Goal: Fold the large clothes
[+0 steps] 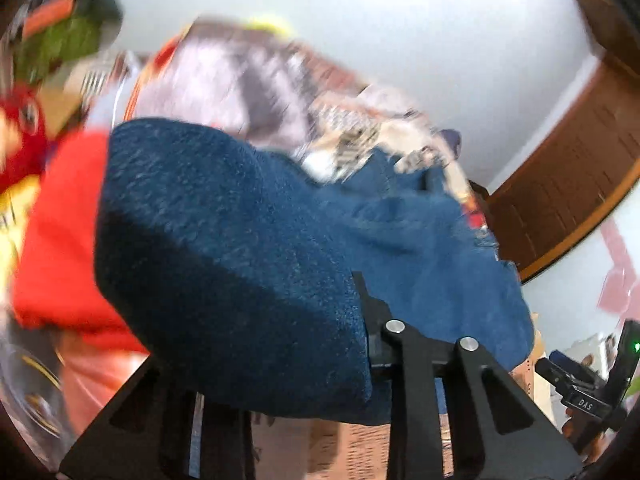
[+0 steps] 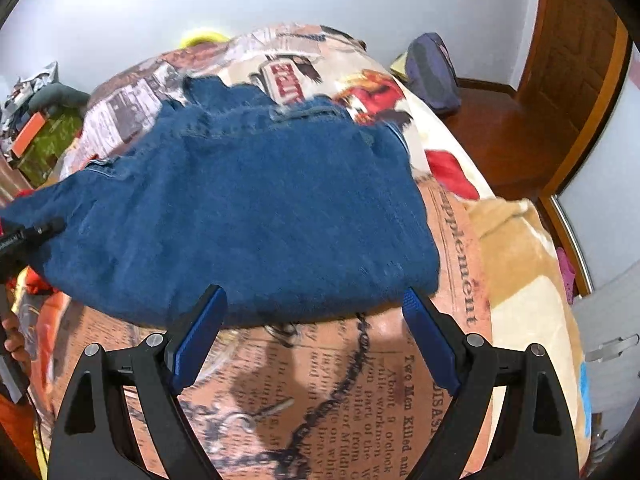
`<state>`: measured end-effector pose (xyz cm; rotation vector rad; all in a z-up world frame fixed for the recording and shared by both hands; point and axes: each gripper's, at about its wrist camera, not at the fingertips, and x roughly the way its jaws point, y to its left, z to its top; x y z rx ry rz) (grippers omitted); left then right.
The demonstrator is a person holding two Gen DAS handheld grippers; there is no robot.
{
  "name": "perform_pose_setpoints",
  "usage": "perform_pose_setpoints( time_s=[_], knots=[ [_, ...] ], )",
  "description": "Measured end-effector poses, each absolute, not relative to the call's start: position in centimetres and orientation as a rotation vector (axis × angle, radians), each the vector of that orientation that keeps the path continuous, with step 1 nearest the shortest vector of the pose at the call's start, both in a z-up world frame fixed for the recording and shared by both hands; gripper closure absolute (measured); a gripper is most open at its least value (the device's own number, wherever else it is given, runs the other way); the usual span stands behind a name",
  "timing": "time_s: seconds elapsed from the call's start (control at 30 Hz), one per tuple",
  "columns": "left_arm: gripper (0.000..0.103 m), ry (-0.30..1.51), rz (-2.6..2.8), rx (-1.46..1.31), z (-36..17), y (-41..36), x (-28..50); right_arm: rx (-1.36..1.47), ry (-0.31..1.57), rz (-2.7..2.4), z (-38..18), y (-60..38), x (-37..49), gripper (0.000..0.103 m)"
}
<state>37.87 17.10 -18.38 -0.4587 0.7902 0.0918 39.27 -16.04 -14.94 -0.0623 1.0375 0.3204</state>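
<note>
One blue denim garment (image 2: pixel 240 200) lies on newspaper-print blanket (image 2: pixel 360 380) near wooden door (image 2: pixel 576 48).

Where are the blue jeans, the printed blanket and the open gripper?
blue jeans (image 2: pixel 248 208): right wrist view, middle of the denim.
printed blanket (image 2: pixel 460 248): right wrist view, bare part with newspaper lettering.
right gripper (image 2: pixel 312 320): right wrist view, midway between its blue-padded fingertips.

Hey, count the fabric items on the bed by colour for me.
Blue: 1, the blue denim jeans
Red: 1, the red cloth
Purple: 1, the dark purple bundle
Multicolour: 1, the newspaper-print blanket
Total: 4
</note>
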Motion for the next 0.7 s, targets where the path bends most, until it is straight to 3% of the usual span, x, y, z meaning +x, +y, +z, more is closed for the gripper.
perform_pose_setpoints(
  time_s=[0.33,0.7],
  knots=[
    [0.081,0.574,0.032,-0.327,-9.2,16.3,33.4,-0.115,0.953,0.473,-10.8,-7.0,39.4,0.016],
    [0.082,0.637,0.197,-0.350,-12.4,21.9,31.5,-0.254,1.133,0.689,-19.0,5.5,35.7,0.016]
  ],
)
